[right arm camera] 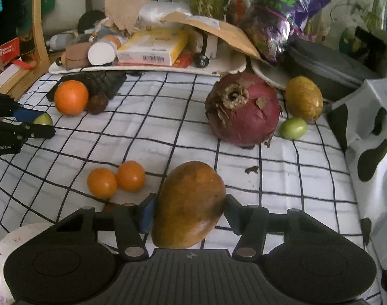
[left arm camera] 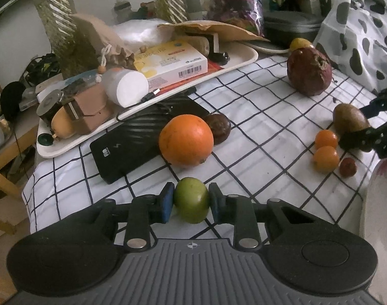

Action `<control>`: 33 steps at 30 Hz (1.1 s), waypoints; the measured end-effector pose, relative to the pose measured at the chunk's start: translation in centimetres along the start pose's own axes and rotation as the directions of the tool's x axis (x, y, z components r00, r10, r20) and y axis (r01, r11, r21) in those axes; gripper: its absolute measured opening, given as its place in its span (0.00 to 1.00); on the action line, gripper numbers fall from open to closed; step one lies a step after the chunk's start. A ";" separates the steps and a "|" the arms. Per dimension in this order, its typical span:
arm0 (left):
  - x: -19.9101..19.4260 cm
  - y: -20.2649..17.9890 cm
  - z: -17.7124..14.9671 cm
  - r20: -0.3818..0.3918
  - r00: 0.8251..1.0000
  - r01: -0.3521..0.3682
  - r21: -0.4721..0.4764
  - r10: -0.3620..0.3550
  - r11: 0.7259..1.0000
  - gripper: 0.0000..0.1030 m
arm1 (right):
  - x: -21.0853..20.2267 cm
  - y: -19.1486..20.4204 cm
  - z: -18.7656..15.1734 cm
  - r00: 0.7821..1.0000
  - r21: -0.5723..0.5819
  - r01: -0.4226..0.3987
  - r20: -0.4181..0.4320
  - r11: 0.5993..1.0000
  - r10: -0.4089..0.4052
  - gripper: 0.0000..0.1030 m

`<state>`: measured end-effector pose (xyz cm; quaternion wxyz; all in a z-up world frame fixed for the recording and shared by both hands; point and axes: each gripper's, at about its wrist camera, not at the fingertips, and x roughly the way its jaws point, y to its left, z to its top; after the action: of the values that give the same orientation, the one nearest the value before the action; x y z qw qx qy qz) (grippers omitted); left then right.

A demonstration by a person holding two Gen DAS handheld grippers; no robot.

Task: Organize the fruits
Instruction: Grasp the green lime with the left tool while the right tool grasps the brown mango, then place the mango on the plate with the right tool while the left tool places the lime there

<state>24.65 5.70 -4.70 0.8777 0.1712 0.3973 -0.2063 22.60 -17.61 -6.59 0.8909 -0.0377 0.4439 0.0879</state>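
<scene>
Two small oranges (right arm camera: 116, 181), one big orange (right arm camera: 71, 97), two green fruits (right arm camera: 293, 128).

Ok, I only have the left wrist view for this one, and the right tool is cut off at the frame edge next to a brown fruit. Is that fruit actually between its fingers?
Observer: Yes. In the right wrist view the brown oval fruit sits between the pads of the right tool, and both pads look to be pressed against its sides.
Operator: Is there anything beyond the red onion that I can't see?
Observer: A small green fruit lies on the cloth close beside the onion, just in front of a yellow-brown fruit.
</scene>
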 end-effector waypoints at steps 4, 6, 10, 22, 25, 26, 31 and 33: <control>-0.8 -0.7 0.2 0.008 1.000 0.007 0.000 -0.007 1.000 0.28 | -0.1 0.0 0.2 1.000 0.017 0.000 -0.006 1.000 0.000 0.52; -1.4 -1.4 0.4 0.013 1.000 0.008 0.010 -0.008 1.000 0.27 | -0.5 0.1 0.3 1.000 0.011 0.007 0.005 1.000 -0.007 0.52; -2.4 -2.8 0.6 0.018 1.000 0.014 0.014 -0.014 1.000 0.27 | -1.6 0.1 0.6 0.999 0.004 -0.003 0.038 1.000 0.002 0.51; -7.0 -7.3 0.3 0.055 0.997 0.053 -0.018 -0.052 0.998 0.28 | -5.7 0.3 0.3 0.987 0.011 -0.123 0.100 0.992 0.122 0.51; -7.9 -8.7 0.0 0.054 0.997 0.058 -0.007 -0.058 0.998 0.28 | -6.5 1.0 -0.4 0.983 -0.006 -0.157 0.093 0.988 0.157 0.51; -8.1 -9.0 -0.2 0.053 0.997 0.058 -0.006 -0.058 0.998 0.28 | -6.8 1.2 -0.7 0.981 -0.010 -0.170 0.089 0.985 0.170 0.51; -9.3 -10.5 -1.4 0.044 0.997 0.060 -0.002 -0.060 0.998 0.28 | -8.1 2.1 -2.5 0.975 -0.039 -0.215 0.049 0.976 0.217 0.51; -9.7 -10.9 -1.8 0.040 0.997 0.061 0.000 -0.061 0.998 0.28 | -8.3 2.5 -3.3 0.974 -0.053 -0.225 0.021 0.973 0.226 0.51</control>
<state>12.26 -0.58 0.16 0.8787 0.1543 0.3849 -0.2363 14.59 -16.66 -1.92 0.8799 -0.0083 0.4309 0.2002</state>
